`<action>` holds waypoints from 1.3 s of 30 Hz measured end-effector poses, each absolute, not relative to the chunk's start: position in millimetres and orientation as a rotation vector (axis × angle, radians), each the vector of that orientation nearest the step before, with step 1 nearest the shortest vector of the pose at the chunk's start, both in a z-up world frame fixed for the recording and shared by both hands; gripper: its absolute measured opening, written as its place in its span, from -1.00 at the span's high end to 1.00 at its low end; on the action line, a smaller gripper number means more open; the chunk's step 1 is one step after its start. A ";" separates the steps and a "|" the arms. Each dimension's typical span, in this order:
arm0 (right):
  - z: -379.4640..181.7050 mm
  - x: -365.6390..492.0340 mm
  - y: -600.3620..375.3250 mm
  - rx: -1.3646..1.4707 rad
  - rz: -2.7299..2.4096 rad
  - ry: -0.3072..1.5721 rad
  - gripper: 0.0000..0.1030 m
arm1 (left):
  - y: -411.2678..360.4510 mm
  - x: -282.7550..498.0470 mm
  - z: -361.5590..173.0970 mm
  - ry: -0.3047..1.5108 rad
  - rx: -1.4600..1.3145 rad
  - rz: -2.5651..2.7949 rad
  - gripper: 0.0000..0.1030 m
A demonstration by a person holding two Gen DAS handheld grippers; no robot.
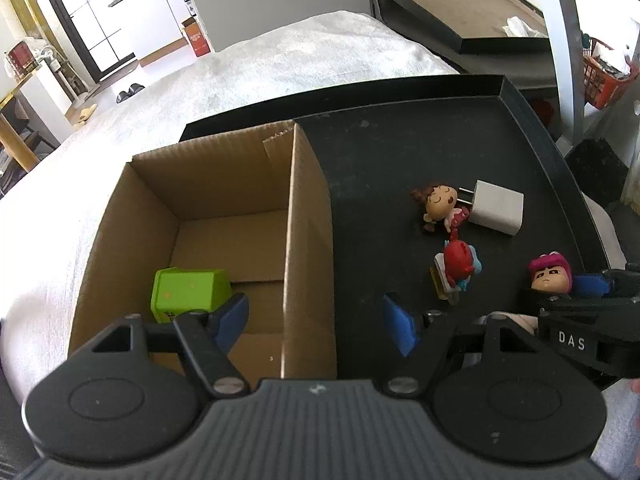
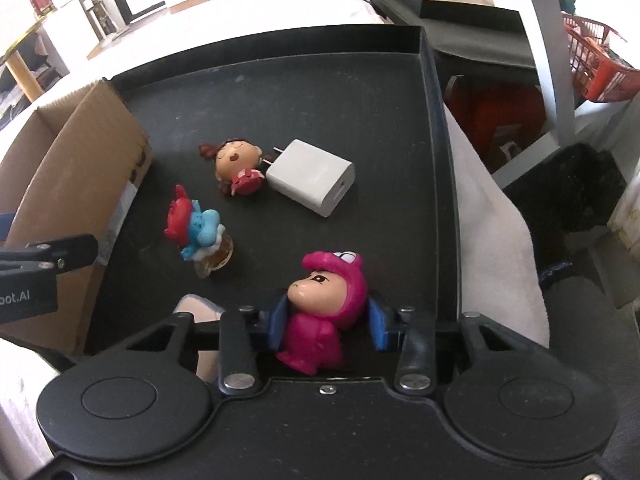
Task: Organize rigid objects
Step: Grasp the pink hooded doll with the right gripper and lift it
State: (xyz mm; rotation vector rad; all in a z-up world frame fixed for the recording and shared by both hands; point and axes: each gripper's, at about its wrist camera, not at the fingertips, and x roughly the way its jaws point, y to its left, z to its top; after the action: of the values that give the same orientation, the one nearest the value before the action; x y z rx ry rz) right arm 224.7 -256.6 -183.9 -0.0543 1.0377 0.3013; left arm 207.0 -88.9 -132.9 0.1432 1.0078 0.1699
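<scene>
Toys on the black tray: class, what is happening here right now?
A person is sorting small items with two hand-held grippers. The right gripper has a pink figurine between its pads on the black tray. The left gripper hangs open and empty over the edge of the cardboard box, where a green block lies. Two more figurines and a white charger wait on the tray.

tray point(image 2: 320, 92) far half: bare | box wall point(image 1: 308, 240): blocks left
</scene>
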 end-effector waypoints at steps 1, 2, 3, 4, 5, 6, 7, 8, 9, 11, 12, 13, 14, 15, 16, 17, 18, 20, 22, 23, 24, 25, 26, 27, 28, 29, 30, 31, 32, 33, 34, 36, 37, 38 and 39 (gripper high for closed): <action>-182.3 223.4 -255.4 -0.060 0.305 1.033 0.22 | -87.8 206.4 -132.2 1.006 0.140 0.170 -0.40; -180.3 222.3 -254.7 -0.059 0.312 1.031 0.22 | -86.6 206.1 -131.4 1.006 0.135 0.171 -0.40; -178.1 221.3 -254.0 -0.057 0.315 1.029 0.22 | -85.6 205.9 -130.5 1.005 0.132 0.171 -0.40; -175.0 219.7 -253.1 -0.060 0.316 1.023 0.22 | -84.7 205.5 -129.4 1.002 0.128 0.171 -0.40; -172.1 218.4 -252.3 -0.063 0.318 1.016 0.22 | -84.0 205.2 -127.9 0.999 0.126 0.171 -0.40; -169.0 216.6 -251.7 -0.066 0.319 1.010 0.22 | -83.5 204.7 -126.1 0.994 0.126 0.172 -0.40; -165.6 214.9 -251.1 -0.068 0.319 1.003 0.22 | -82.8 203.9 -124.0 0.988 0.126 0.172 -0.40; -162.9 212.9 -251.0 -0.067 0.319 0.996 0.22 | -81.6 203.1 -121.6 0.983 0.126 0.175 -0.40; -159.6 211.3 -251.0 -0.066 0.315 0.990 0.22 | -80.3 202.6 -119.4 0.979 0.123 0.178 -0.40; -152.6 208.7 -251.3 -0.063 0.316 0.977 0.22 | -77.7 200.7 -114.9 0.970 0.115 0.183 -0.40; -148.8 207.3 -251.7 -0.061 0.315 0.970 0.22 | -76.5 199.4 -112.5 0.966 0.112 0.186 -0.40; -144.7 206.0 -252.0 -0.062 0.314 0.962 0.22 | -75.7 198.1 -110.1 0.960 0.111 0.188 -0.40; -141.0 205.0 -252.0 -0.063 0.312 0.955 0.22 | -75.0 197.0 -107.5 0.954 0.109 0.189 -0.40; -137.4 203.6 -251.8 -0.064 0.312 0.948 0.22 | -74.4 196.0 -105.3 0.949 0.107 0.188 -0.40; -133.3 201.8 -251.8 -0.065 0.312 0.941 0.22 | -73.8 194.9 -103.1 0.943 0.105 0.187 -0.40; -129.4 200.5 -251.4 -0.067 0.312 0.935 0.22 | -73.2 193.8 -100.7 0.937 0.101 0.187 -0.40; -125.8 199.9 -250.6 -0.069 0.312 0.929 0.22 | -72.4 192.8 -98.6 0.931 0.098 0.186 -0.40; -117.9 197.6 -248.8 -0.073 0.314 0.913 0.22 | -70.4 190.8 -94.5 0.923 0.091 0.184 -0.40; -112.2 196.5 -245.6 -0.077 0.317 0.901 0.22 | -67.7 188.5 -90.4 0.916 0.081 0.183 -0.40; -108.8 196.1 -244.5 -0.073 0.320 0.897 0.22 | -66.1 186.9 -88.0 0.908 0.077 0.184 -0.40; -105.9 196.0 -243.5 -0.068 0.322 0.893 0.22 | -64.5 185.2 -85.8 0.902 0.074 0.187 -0.40; -102.5 195.4 -241.4 -0.071 0.323 0.884 0.22 | -62.6 183.6 -83.8 0.896 0.071 0.191 -0.40; -99.7 194.2 -239.6 -0.077 0.324 0.876 0.22 | -60.5 182.6 -82.0 0.892 0.066 0.193 -0.40; -96.7 192.9 -237.3 -0.081 0.326 0.870 0.22 | -58.0 181.4 -80.2 0.888 0.061 0.197 -0.40; -93.6 192.2 -234.7 -0.085 0.330 0.863 0.22 | -55.1 180.5 -78.7 0.885 0.055 0.201 -0.40; -90.7 191.3 -232.4 -0.091 0.335 0.856 0.22 | -52.4 179.6 -77.3 0.882 0.051 0.205 -0.40; -87.7 190.3 -230.1 -0.098 0.338 0.848 0.22 | -49.5 178.8 -76.0 0.880 0.045 0.210 -0.40; -84.6 189.5 -227.8 -0.105 0.340 0.839 0.22 | -46.8 177.7 -74.8 0.878 0.040 0.214 -0.40; -81.6 189.0 -225.3 -0.110 0.344 0.833 0.22 | -44.3 176.9 -73.8 0.876 0.036 0.218 -0.40; -79.3 187.3 -222.5 -0.113 0.347 0.829 0.22 | -41.7 176.3 -72.9 0.873 0.032 0.222 -0.40; -76.9 186.6 -219.8 -0.120 0.351 0.824 0.22 | -39.3 175.6 -72.1 0.871 0.027 0.226 -0.40; -72.8 186.4 -213.5 -0.136 0.361 0.815 0.22 | -34.2 174.2 -71.0 0.865 0.016 0.232 -0.40; -71.0 186.4 -209.8 -0.146 0.365 0.811 0.22 | -31.2 173.6 -70.9 0.863 0.011 0.234 -0.40; -69.3 186.4 -206.5 -0.152 0.369 0.808 0.22 | -27.9 173.1 -71.2 0.862 0.006 0.237 -0.40; -67.4 186.4 -202.6 -0.160 0.374 0.805 0.22 | -24.9 172.1 -71.7 0.862 0.000 0.240 -0.40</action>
State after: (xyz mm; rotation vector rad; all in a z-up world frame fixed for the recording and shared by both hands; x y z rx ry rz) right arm 186.4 -202.6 -67.4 -0.1598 0.8051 0.3739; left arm 172.1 -24.9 -71.7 0.0003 0.8616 0.2400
